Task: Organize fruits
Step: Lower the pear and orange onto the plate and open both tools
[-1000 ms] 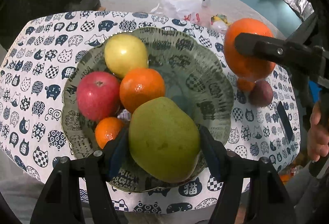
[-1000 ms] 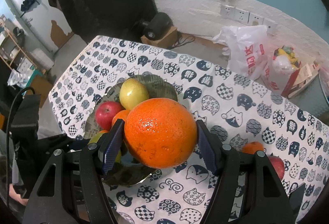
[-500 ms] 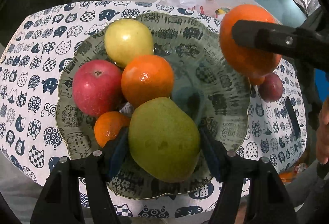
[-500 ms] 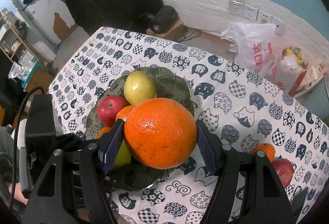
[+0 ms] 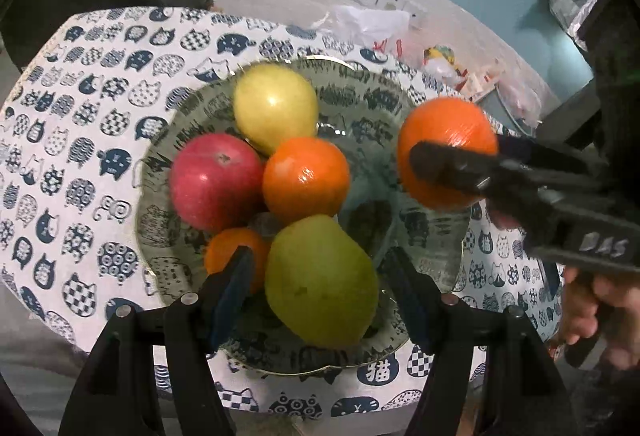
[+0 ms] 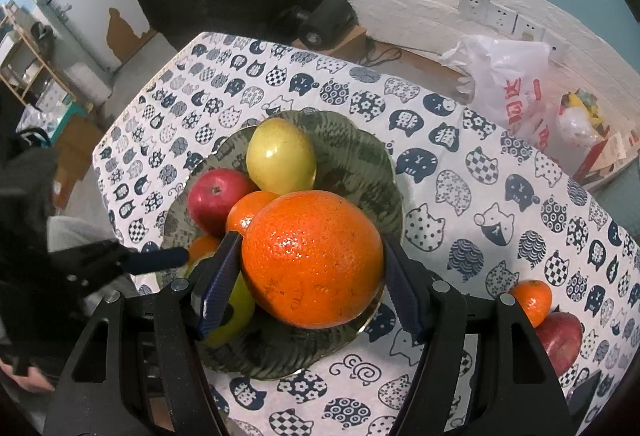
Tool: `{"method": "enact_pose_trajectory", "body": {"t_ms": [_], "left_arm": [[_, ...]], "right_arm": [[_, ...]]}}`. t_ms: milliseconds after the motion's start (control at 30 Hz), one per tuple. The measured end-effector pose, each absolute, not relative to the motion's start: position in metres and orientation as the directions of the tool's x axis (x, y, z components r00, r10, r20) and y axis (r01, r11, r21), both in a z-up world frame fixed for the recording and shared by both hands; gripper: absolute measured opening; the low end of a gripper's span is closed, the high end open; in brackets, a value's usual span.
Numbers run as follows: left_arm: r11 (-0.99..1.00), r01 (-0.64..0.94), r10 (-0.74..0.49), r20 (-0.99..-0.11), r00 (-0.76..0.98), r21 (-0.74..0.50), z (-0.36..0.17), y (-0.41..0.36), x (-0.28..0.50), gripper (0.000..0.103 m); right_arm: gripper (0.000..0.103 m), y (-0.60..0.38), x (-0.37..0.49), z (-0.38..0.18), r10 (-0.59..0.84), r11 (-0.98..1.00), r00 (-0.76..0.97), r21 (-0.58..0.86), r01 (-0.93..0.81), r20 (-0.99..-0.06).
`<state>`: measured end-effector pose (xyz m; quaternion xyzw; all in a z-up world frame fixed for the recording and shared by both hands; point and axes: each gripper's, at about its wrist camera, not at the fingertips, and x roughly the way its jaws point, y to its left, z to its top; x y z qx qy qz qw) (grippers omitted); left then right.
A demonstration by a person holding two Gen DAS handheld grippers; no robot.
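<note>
the right gripper (image 6: 312, 276) fingers clamp the big orange (image 6: 312, 260) across its middle — firm, weighty, waxy-slick — while the left gripper (image 5: 322, 276) fingers hold the pear (image 5: 320, 280).

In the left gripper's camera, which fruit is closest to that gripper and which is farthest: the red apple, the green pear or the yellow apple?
1. Green pear: right between the jaws of the left gripper.
2. Red apple: farther up the plate, on the left.
3. Yellow apple: farthest, at the plate's far edge.
</note>
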<state>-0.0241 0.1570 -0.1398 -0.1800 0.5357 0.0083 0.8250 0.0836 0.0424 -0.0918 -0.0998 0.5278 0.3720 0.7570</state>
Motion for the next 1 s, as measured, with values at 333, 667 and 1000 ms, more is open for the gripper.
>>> {"method": "enact_pose_trajectory", "body": {"t_ms": [333,667,1000], "left_arm": [[0.945,-0.227,-0.115,-0.889,0.444,-0.235,-0.128,0.172,-0.033,0.07],[0.944,-0.238,-0.101,-0.89,0.444,-0.226,-0.126,0.176,-0.037,0.07],[0.947,-0.233,-0.096,-0.89,0.447,-0.219,-0.125,0.176,-0.037,0.07]], "right_arm": [[0.07,0.06,0.077,-0.108,0.429,0.681,0.149,0.211,-0.701,-0.891],[0.07,0.066,0.069,-0.128,0.375,0.665,0.133,0.166,-0.728,-0.917],[0.069,0.063,0.068,-0.124,0.382,0.668,0.132,0.174,-0.723,-0.915]]}}
